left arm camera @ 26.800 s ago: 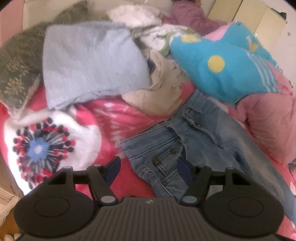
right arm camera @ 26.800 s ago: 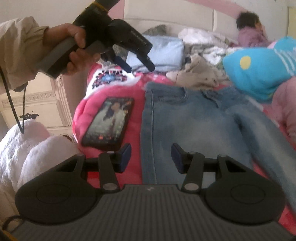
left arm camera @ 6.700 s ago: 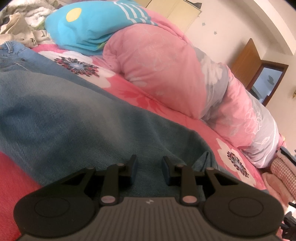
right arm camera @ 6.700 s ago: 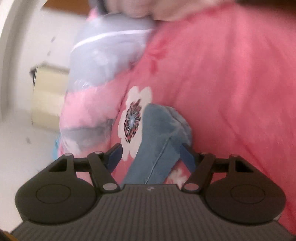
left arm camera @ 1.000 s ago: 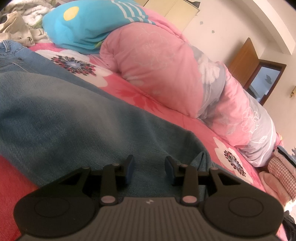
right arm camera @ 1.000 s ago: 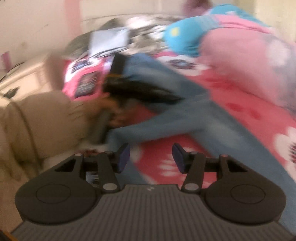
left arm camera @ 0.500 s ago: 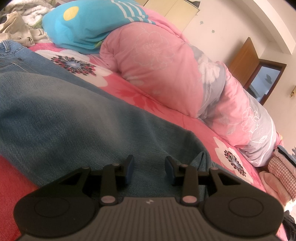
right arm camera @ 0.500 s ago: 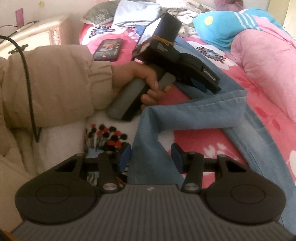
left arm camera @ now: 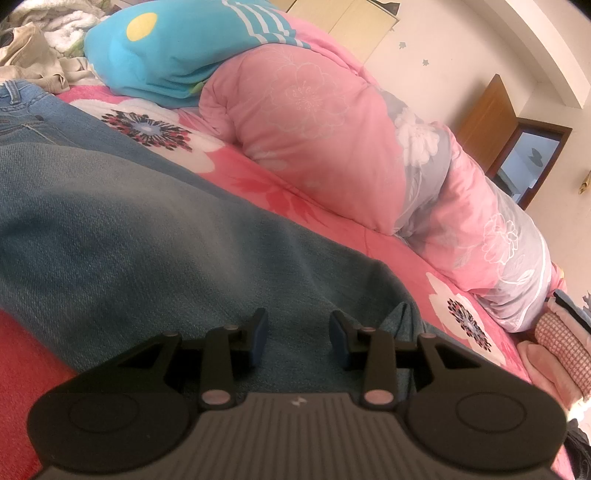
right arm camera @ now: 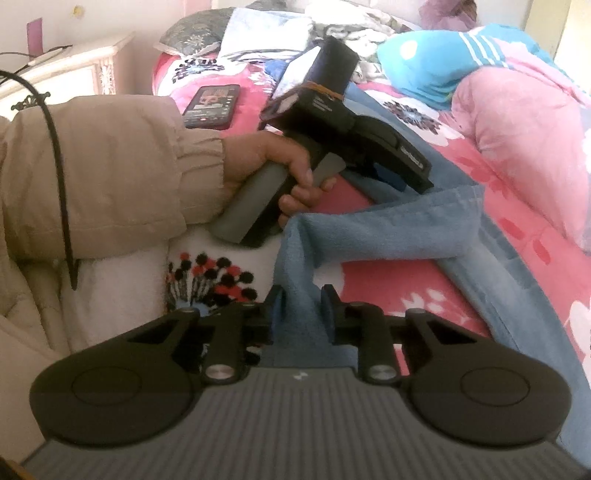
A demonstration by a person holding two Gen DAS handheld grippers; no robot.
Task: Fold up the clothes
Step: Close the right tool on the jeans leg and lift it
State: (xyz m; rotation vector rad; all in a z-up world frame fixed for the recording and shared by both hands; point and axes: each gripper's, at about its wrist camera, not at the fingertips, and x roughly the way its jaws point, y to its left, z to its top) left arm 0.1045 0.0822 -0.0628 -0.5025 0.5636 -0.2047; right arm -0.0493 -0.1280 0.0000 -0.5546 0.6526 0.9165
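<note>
Closing on a bunched strip of the jeans, the right gripper has denim filling the whole gap between its fingers, and both pads touch the cloth. From there the strip rises away from the gripper, bends, and runs to the right as a folded-over leg end lying across the bed cover. A second length of the same jeans passes under it and goes down along the right side of this view.

The left gripper sits low over a wide stretch of the jeans. Its fingers stand apart, with cloth lying beneath and between them, but the pads do not press on it. In the right wrist view this gripper points down at the denim, held by the person's left hand, which comes out of a beige sleeve.

The jeans lie spread along the pink flowered bed cover, their waist end toward the far left of the left wrist view. Beside them, a rolled pink quilt runs the length of the bed, and a blue cushion rests against its far end. A phone lies face up on the cover beyond the sleeve, well apart from the jeans' leg end. More clothes are heaped at the head of the bed.
</note>
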